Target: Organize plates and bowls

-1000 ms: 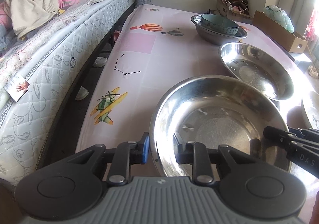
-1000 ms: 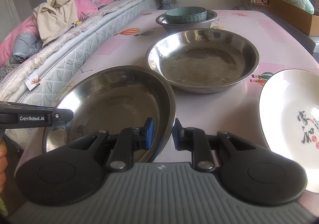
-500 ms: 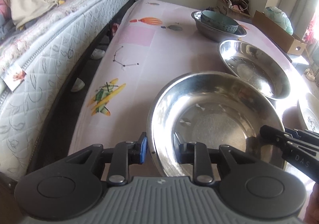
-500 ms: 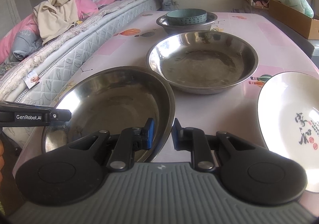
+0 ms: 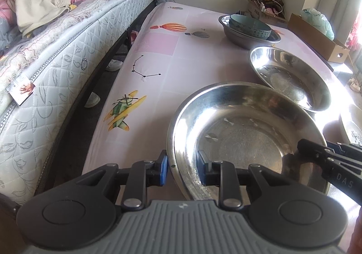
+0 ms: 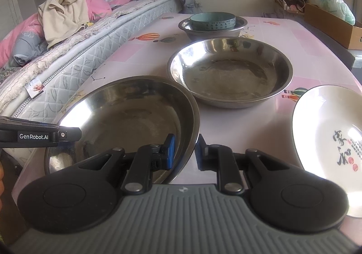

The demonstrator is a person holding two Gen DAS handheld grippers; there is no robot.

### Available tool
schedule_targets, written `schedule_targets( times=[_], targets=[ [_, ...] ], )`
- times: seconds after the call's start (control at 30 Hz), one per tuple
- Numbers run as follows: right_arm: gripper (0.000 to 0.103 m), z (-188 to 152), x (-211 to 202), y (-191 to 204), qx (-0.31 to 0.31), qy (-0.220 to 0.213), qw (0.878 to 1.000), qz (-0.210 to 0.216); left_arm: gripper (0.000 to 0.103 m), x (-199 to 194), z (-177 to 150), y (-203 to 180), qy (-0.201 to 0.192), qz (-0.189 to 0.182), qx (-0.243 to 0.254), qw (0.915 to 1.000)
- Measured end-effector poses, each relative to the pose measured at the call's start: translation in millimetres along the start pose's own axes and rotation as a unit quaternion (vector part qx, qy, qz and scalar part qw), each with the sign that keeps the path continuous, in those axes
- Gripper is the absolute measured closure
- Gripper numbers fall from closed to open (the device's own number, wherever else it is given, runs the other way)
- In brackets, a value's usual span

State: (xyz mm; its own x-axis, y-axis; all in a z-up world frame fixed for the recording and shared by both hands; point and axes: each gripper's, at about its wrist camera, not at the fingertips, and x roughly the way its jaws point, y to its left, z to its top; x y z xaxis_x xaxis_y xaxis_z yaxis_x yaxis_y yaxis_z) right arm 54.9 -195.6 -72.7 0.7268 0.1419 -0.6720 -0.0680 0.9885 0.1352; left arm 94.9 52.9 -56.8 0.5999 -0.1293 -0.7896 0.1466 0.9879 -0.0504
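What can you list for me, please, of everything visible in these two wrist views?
Near steel basin: one, silver, table front, both grippers at its rim.
Second steel basin: one, silver, behind it.
Far steel basin: one, silver, table back.
Teal bowl: one, inside far basin.
Plate: one, white with characters, right.
Table: one, pink cover.
Bed: one, clothes piled, left.
Cardboard box: one, brown, right back.
Left gripper: black, straddles left rim.
Right gripper: black, straddles right rim.
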Motion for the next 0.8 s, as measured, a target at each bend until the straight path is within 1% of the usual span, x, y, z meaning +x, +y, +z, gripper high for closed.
schedule_targets(
  times=[0.53, 0.8],
  targets=[
    [0.085, 1, -18, 8, -0.015, -0.021, 1.000, 0.002, 0.076, -23, 0, 2, -0.031, 0.004, 0.001, 0.9995],
    [0.085, 4, -29, 10, -0.014, -0.036, 0.999, 0.003, 0.076, -35, 7, 0, -0.050, 0.003, 0.005, 0.9987]
  ],
)
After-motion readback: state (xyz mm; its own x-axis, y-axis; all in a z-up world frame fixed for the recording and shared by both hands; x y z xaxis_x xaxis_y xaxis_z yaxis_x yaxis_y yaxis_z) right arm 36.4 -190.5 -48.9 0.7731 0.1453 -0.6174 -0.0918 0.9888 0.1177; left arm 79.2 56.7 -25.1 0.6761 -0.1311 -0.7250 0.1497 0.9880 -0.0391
